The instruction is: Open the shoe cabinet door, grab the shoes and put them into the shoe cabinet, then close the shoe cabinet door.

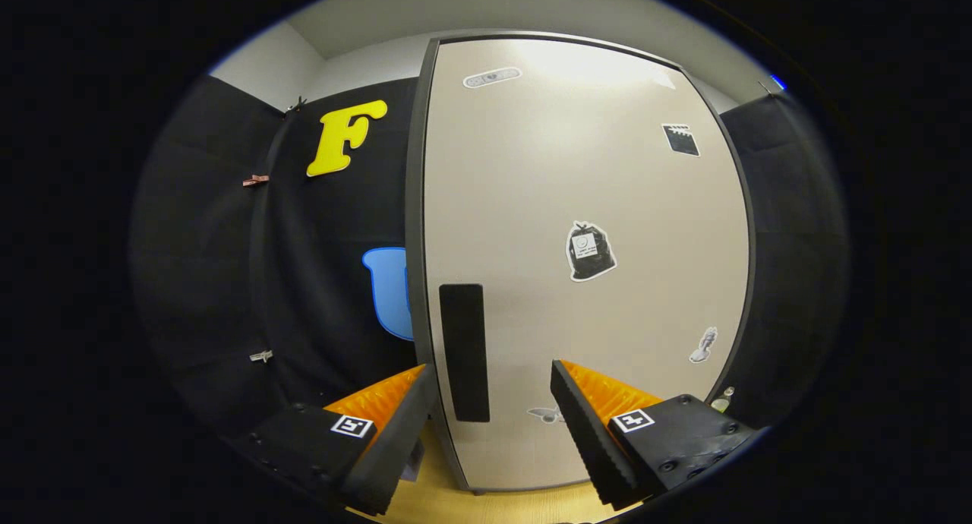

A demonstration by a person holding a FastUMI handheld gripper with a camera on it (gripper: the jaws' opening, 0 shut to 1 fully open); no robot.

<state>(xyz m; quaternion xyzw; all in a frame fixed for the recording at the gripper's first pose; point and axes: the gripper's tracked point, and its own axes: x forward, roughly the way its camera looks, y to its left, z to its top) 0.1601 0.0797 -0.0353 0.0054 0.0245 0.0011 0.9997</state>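
Standing shut just ahead of the fingers, the shoe cabinet door is a pale beige panel in a dark frame, with a black vertical handle near its left edge. The gripper is released, its two orange-backed fingers spread wide with nothing between them; the handle sits in line with the gap, nearer the left finger. That spread probably suits closing on the handle from either side, so the opening step looks not yet begun. Several stickers dot the door. No shoes can be made out here. Below the door runs a light wooden floor. Around the cabinet hangs black cloth wall, with a few small clips pinned to it, and a pale ceiling above.
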